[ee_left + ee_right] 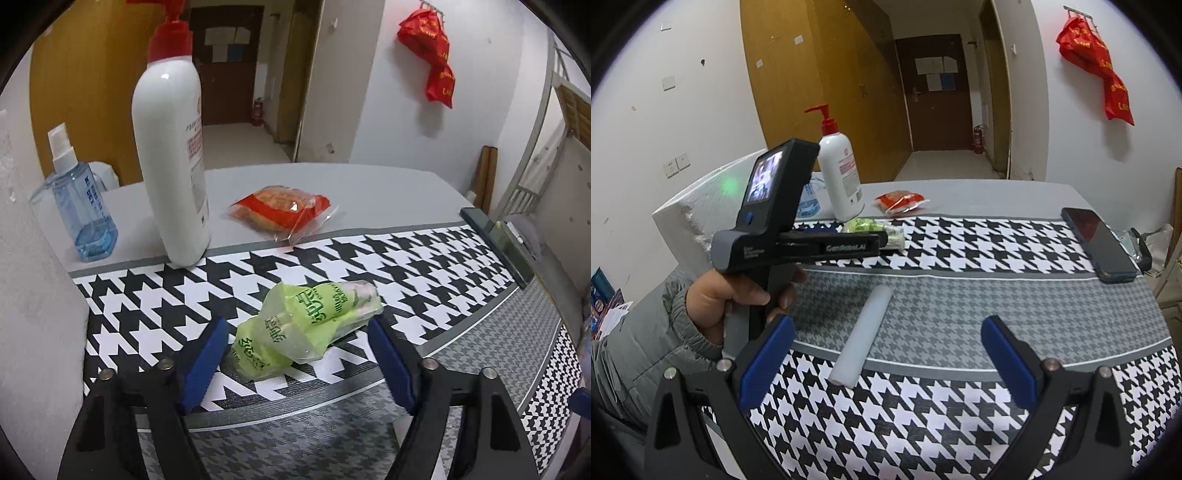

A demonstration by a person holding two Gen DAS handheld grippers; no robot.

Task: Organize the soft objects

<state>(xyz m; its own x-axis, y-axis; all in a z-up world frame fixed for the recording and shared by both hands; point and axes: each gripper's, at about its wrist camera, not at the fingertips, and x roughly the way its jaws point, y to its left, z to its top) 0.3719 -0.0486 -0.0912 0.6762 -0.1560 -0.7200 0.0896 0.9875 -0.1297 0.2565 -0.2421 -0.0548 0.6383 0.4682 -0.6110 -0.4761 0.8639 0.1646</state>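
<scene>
So you're early: left hand-held gripper (297,334) is wide around the crinkly lime-green plastic packet (306,325) on the houndstooth-clothed desk (424,254), seemingly not gripping; right hand-held gripper (888,349) is wide and empty, with the white foam cylinder (862,338) and red-wrapped snack (282,210) unsorted.

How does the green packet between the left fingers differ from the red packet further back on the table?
The green packet is crumpled yellow-green plastic with green print; the red packet is clear wrap with red ends over something orange-brown. The green packet lies on the houndstooth cloth between the left gripper fingers; the red packet lies mostly on the plain grey surface beyond, beside the white pump bottle. Both lie flat, soft-wrapped.
</scene>
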